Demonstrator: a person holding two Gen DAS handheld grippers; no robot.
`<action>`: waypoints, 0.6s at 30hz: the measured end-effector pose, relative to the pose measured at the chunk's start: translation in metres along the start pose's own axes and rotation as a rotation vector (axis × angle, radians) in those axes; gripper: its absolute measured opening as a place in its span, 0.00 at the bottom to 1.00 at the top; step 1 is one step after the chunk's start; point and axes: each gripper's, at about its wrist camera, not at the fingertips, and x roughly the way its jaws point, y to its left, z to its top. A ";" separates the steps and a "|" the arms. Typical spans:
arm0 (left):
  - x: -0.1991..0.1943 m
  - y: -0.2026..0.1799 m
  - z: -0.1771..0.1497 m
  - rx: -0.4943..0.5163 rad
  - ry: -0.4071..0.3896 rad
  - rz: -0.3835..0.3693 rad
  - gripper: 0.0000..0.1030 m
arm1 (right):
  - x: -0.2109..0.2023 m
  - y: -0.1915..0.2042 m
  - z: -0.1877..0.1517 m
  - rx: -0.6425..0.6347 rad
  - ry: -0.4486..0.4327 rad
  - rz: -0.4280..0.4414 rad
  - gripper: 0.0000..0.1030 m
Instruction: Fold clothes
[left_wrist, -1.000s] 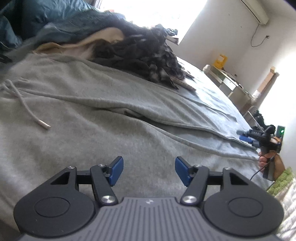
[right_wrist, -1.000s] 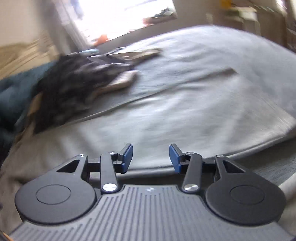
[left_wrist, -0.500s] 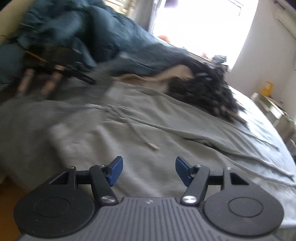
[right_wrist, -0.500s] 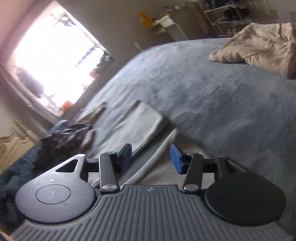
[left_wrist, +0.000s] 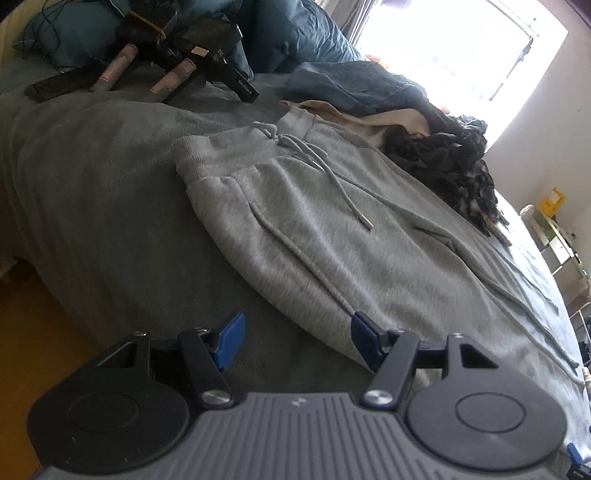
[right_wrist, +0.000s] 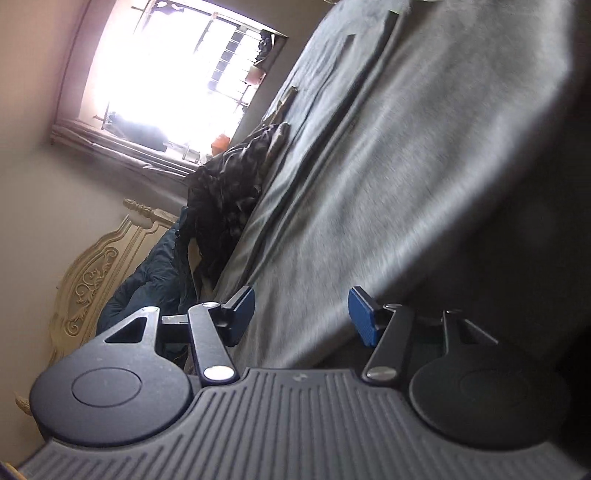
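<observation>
1. A bed (left_wrist: 85, 206) under a dark grey fleece cover fills most of both views; at 8 o'clock in the left wrist view a strip of yellowish floor (left_wrist: 33, 350) shows beside it.
2. Light grey sweatpants (left_wrist: 332, 236) lie flat on the cover, waistband toward 11 o'clock and legs running off toward 4 o'clock. A white drawstring (left_wrist: 345, 192) trails across the front, its metal tip bare on the cloth.
3. The left gripper (left_wrist: 297, 341) hangs over the near edge of the sweatpants with its blue pads well apart and nothing between them; the right-hand pad sits just over the hem, though I cannot tell whether it touches.
4. The right gripper (right_wrist: 301, 315) is tilted hard, so the room leans. Its jaws are opening, with only blurred grey fabric (right_wrist: 406, 177) behind the gap and nothing pinched.
5. At 12 o'clock in the left wrist view, black boxes and tubes (left_wrist: 162, 70) rest by a teal quilt (left_wrist: 295, 37).
6. A heap of dark clothes (left_wrist: 450, 162) lies at 2 o'clock, below a washed-out bright window (left_wrist: 454, 44).
7. A carved cream headboard (right_wrist: 96, 273) stands at 9 o'clock in the right wrist view.
8. Shelves at the far right edge are too small to read, and the trouser cuffs are cut off.
</observation>
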 end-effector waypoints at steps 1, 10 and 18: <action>0.001 0.002 -0.001 -0.001 0.000 -0.009 0.63 | -0.002 0.000 -0.002 0.007 -0.001 -0.005 0.54; -0.011 -0.009 -0.012 0.048 -0.010 -0.040 0.62 | -0.008 -0.005 -0.021 0.038 -0.017 0.009 0.54; -0.004 -0.022 -0.033 0.053 -0.007 -0.086 0.62 | -0.012 -0.014 -0.037 0.085 -0.024 0.075 0.54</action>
